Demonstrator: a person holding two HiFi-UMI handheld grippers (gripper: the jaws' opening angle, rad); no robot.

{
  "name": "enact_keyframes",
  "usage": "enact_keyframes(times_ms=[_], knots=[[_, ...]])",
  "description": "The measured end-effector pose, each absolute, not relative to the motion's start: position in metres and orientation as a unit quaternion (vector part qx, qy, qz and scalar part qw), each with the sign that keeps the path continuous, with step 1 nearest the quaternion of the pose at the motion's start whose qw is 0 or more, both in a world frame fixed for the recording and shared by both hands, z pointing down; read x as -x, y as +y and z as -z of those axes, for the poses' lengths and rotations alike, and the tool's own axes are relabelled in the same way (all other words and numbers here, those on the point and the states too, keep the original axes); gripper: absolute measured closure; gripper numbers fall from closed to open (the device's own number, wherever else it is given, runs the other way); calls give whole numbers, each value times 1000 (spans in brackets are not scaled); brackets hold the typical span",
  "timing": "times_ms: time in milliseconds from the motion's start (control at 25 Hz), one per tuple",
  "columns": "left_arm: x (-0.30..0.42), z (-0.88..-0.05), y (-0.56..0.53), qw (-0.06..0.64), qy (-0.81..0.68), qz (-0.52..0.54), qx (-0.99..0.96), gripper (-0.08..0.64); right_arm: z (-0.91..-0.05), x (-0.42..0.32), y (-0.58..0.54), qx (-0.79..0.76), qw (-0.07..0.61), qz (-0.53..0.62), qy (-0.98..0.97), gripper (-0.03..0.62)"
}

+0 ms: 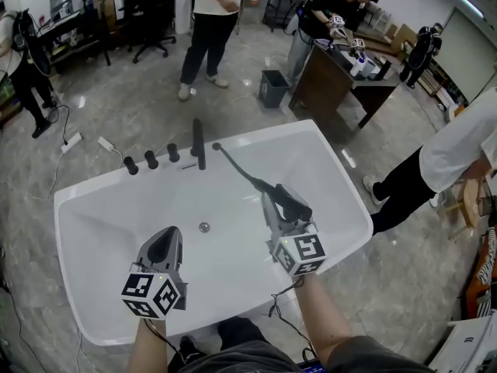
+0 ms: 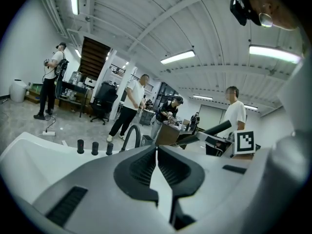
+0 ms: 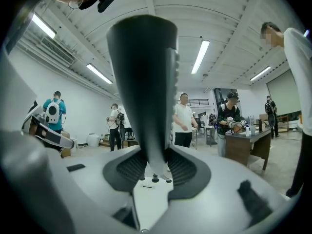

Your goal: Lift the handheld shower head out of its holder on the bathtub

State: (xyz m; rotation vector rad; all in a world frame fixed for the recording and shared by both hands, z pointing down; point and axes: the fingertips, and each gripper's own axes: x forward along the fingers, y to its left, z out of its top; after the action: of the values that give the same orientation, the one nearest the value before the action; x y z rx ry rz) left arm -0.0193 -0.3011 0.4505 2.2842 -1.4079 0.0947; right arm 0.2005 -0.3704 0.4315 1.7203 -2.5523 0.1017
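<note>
1. Left gripper (image 1: 166,243) hangs over the white tub (image 1: 93,231), at 8 o'clock from the drain (image 1: 203,227), jaws clenched together on nothing.
2. Right gripper (image 1: 277,202), at 3 o'clock from the drain, grasps the black shower head (image 1: 295,204), held over the basin and well apart from the rim fittings.
3. Its hose (image 1: 237,167) runs toward 10 o'clock to the far rim, just beside the spout (image 1: 199,142); three knobs (image 1: 151,159) line up at the spout's 8 o'clock.
4. People (image 1: 213,22) stand on the floor beyond, at 12 o'clock.
</note>
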Motion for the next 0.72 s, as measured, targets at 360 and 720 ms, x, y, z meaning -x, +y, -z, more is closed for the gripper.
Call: enact_keyframes(times_ms=[360, 720], knots=[[34, -429, -233, 222, -453, -41, -863, 538, -397, -172, -277, -584, 28, -28, -811, 452], [82, -401, -165, 212, -433, -17, -876, 538, -365, -142, -197, -618, 21, -3, -786, 452]])
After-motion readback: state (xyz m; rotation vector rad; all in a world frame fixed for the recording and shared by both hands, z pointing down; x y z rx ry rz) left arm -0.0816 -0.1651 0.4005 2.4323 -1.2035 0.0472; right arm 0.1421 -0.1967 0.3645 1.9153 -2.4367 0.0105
